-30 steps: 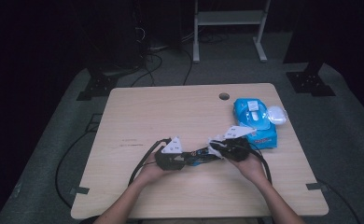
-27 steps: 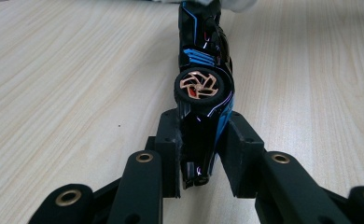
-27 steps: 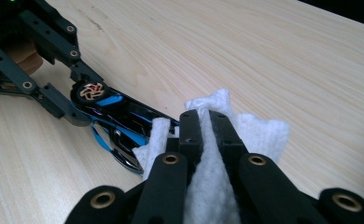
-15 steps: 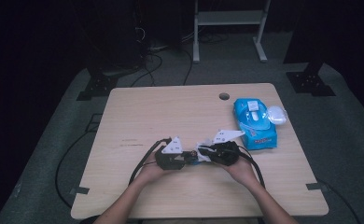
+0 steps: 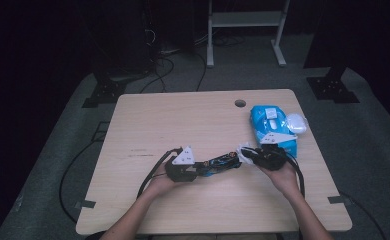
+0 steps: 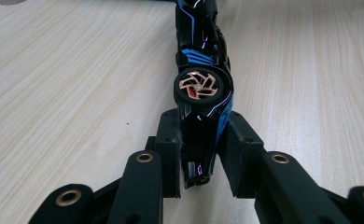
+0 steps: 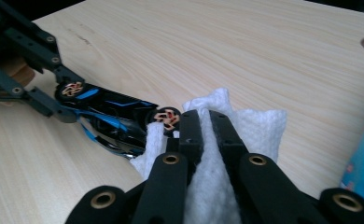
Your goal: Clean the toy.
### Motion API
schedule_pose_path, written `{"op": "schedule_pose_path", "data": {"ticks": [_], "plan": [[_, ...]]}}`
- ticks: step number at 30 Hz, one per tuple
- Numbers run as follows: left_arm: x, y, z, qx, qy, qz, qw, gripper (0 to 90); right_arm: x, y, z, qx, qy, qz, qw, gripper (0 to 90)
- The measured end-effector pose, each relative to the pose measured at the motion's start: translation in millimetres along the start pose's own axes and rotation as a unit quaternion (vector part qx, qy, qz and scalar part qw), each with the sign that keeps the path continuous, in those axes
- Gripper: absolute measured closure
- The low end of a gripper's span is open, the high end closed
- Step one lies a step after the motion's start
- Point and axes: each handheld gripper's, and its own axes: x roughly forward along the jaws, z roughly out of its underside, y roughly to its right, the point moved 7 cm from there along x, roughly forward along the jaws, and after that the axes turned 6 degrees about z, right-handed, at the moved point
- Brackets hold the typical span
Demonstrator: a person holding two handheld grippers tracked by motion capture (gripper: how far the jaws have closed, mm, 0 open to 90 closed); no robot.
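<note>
Level left claw (image 6: 199,154), toy car (image 6: 202,79) clamped

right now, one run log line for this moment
left tongs: shut on toy car | right tongs: shut on white wipe, at car's end | wipes pack: untouched

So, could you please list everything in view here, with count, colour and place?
Toy car: one, black with blue stripes and copper-coloured wheels, on its side near the table's front, between the two tongs.
Wipe: one, white, at the car's right end.
Wipes pack: one, blue, right side of the table.
Table: one, light wood, with a round hole near its far edge.
Left tongs: black, shut on the toy car's end.
Right tongs: black, shut on the wipe, touching the car.
</note>
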Motion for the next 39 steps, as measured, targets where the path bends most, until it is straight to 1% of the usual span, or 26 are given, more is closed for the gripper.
{"op": "schedule_pose_path", "data": {"ticks": [4,6,8,10,12,14,15,16,17,18,19,20,21,22,23,24,25,26,28,31,32,34,35,36,38,39], "plan": [[-0.6,-0.9,0.5,-0.002,0.001,-0.001,1.0000,69.6,3.9,-9.8,-3.7,-0.001,0.009,-0.026,0.9996,83.8],[-1.0,-1.0,0.7,-0.002,0.000,-0.001,1.0000,69.6,6.9,-12.6,-4.3,0.001,0.008,-0.032,0.9995,83.8],[-0.9,-1.5,0.5,-0.003,0.001,-0.001,1.0000,69.5,10.8,-15.0,-4.6,0.001,0.004,-0.032,0.9995,83.9],[-0.2,-2.0,0.2,-0.007,0.004,0.000,1.0000,69.5,14.6,-21.4,-7.1,-0.001,0.004,-0.038,0.9993,83.9],[0.8,-1.9,-0.6,-0.008,0.005,0.001,1.0000,69.5,21.2,-33.3,-10.9,-0.008,0.001,-0.050,0.9987,84.0],[1.1,-2.1,-1.1,-0.007,0.002,0.001,1.0000,69.5,30.4,-48.2,-13.5,-0.024,-0.005,-0.064,0.9976,84.0],[1.1,-2.1,-1.1,-0.007,0.002,0.001,1.0000,69.5,30.4,-48.2,-13.5,-0.024,-0.005,-0.064,0.9976,84.0],[1.2,-2.4,-1.1,-0.007,0.002,0.001,1.0000,69.5,39.6,-63.6,-17.1,-0.030,-0.003,-0.080,0.9963,84.0],[1.2,-2.5,-1.1,-0.007,0.003,0.001,1.0000,69.4,42.3,-68.4,-18.1,-0.031,-0.002,-0.085,0.9959,84.0],[1.2,-2.5,-1.1,-0.007,0.003,0.001,1.0000,69.4,42.3,-68.4,-18.1,-0.031,-0.002,-0.085,0.9959,84.0],[1.2,-2.9,-1.0,-0.008,0.004,0.000,1.0000,69.5,46.8,-79.5,-21.6,-0.033,0.001,-0.095,0.9949,84.0],[1.2,-3.1,-0.9,-0.009,0.003,0.001,1.0000,69.5,48.8,-84.7,-22.9,-0.035,0.000,-0.106,0.9938,84.0],[1.2,-3.1,-0.9,-0.009,0.003,0.001,1.0000,69.4,48.8,-84.7,-22.9,-0.035,0.000,-0.106,0.9938,84.0],[1.4,-3.2,-1.1,-0.009,0.004,0.001,1.0000,69.4,50.7,-90.2,-24.0,-0.038,-0.002,-0.113,0.9929,83.9],[1.4,-3.2,-1.3,-0.008,0.003,-0.001,1.0000,69.5,55.5,-100.1,-26.2,-0.050,-0.004,-0.119,0.9916,83.9],[0.9,-3.6,-1.1,-0.007,0.002,-0.002,1.0000,69.4,56.7,-101.7,-26.9,-0.057,-0.005,-0.116,0.9916,84.0],[0.2,-3.9,-0.7,-0.007,0.001,-0.003,1.0000,69.5,57.4,-102.0,-27.9,-0.064,-0.006,-0.113,0.9915,83.9],[-0.1,-4.3,-0.5,-0.008,0.002,-0.004,1.0000,69.5,57.3,-100.3,-28.8,-0.066,-0.006,-0.110,0.9917,83.9],[-0.4,-5.2,-0.3,-0.009,0.002,-0.005,0.9999,69.5,55.6,-92.3,-29.4,-0.062,-0.005,-0.099,0.9931,83.9],[-0.6,-7.3,-0.2,-0.005,0.001,-0.007,1.0000,69.5,49.5,-71.8,-27.7,-0.052,-0.007,-0.074,0.9959,84.0],[-0.8,-7.8,-0.1,-0.006,0.000,-0.008,1.0000,69.5,47.2,-62.9,-27.1,-0.051,-0.008,-0.060,0.9968,84.0],[-1.2,-9.5,-0.1,-0.007,0.001,-0.011,0.9999,69.5,42.5,-44.4,-25.4,-0.038,-0.009,-0.041,0.9984,84.0],[-1.2,-9.5,-0.1,-0.007,0.001,-0.011,0.9999,69.5,42.5,-44.4,-25.4,-0.038,-0.009,-0.041,0.9984,84.0],[-1.6,-11.6,0.3,-0.008,0.001,-0.013,0.9999,69.5,37.3,-27.4,-23.2,-0.019,-0.007,-0.029,0.9994,84.0],[-1.5,-13.6,0.5,-0.012,0.002,-0.013,0.9998,69.3,35.1,-20.7,-21.5,-0.011,-0.008,-0.027,0.9995,84.0],[-1.5,-13.6,0.5,-0.012,0.002,-0.013,0.9998,69.2,35.1,-20.7,-21.5,-0.011,-0.008,-0.027,0.9995,84.0]]}}
